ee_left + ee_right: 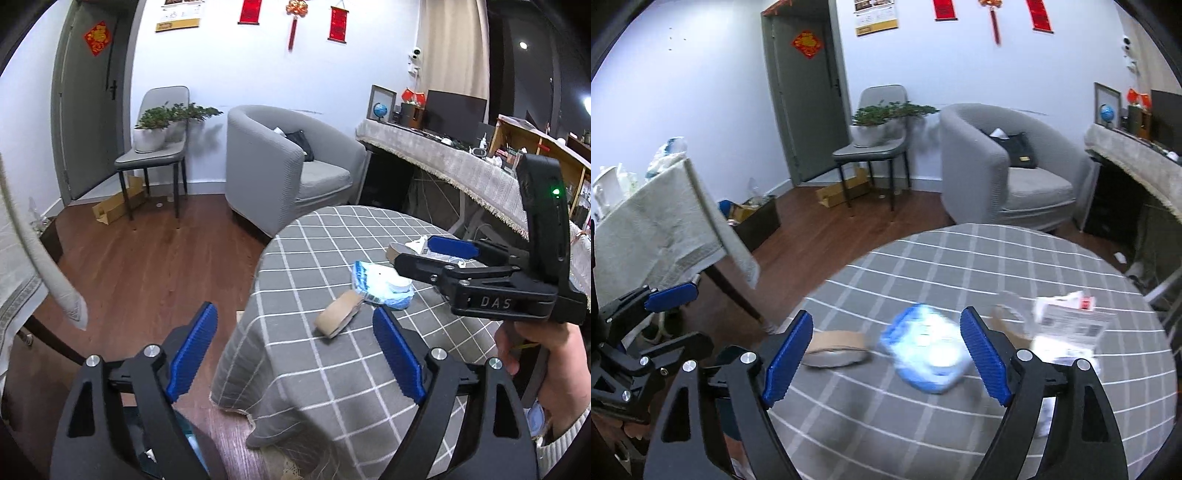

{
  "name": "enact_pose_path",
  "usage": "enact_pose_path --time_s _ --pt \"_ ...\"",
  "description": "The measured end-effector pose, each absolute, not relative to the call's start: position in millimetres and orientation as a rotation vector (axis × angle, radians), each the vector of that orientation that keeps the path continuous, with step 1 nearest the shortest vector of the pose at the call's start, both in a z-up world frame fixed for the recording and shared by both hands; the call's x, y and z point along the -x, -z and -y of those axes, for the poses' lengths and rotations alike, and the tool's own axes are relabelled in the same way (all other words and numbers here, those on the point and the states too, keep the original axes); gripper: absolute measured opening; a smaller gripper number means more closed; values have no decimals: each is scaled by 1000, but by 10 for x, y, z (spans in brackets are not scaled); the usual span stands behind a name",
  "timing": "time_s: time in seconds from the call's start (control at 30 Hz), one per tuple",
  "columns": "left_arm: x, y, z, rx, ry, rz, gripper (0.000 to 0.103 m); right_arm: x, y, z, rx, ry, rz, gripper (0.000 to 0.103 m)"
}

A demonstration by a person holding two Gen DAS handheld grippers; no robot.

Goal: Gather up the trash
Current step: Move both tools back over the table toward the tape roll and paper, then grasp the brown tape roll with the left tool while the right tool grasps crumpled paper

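Observation:
A round table with a grey checked cloth [317, 251] [997, 266] holds trash. A crumpled blue and white wrapper [380, 286] [929, 354] lies near the middle. A brown tape roll [338, 314] [834, 349] lies beside it. A white printed packet [1067, 323] and clear plastic [1015, 302] lie further right. My left gripper [295, 354] is open and empty, at the table's edge, just short of the tape roll. My right gripper [886, 354] is open and empty, above the wrapper; it also shows in the left wrist view [428, 254], over the trash.
A grey armchair [288, 166] [1004, 170] stands behind the table. A chair with potted plants [155, 147] [875, 136] and a cardboard box [118, 206] are by the door. A cloth-covered table [661, 221] is at the left, a long sideboard [461, 162] at the right.

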State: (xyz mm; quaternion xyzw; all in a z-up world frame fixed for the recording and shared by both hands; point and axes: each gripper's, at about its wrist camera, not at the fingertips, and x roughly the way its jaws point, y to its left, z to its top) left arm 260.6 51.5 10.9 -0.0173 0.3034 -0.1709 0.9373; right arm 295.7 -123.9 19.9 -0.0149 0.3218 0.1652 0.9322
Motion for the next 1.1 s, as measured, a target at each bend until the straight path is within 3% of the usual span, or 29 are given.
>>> enact_pose_path --time_s 0.3,0.63,1.1 --pt "-2895 113 -150 2 387 -670 88 -2996 -159 1767 -35 -301 -671 83" --pt "-3089 322 132 -35 403 -723 80 -3003 -72 2124 -70 -295 -698 83" --pt "-3203 450 351 -32 390 -779 48 -2971 66 2463 -79 -267 -737 83"
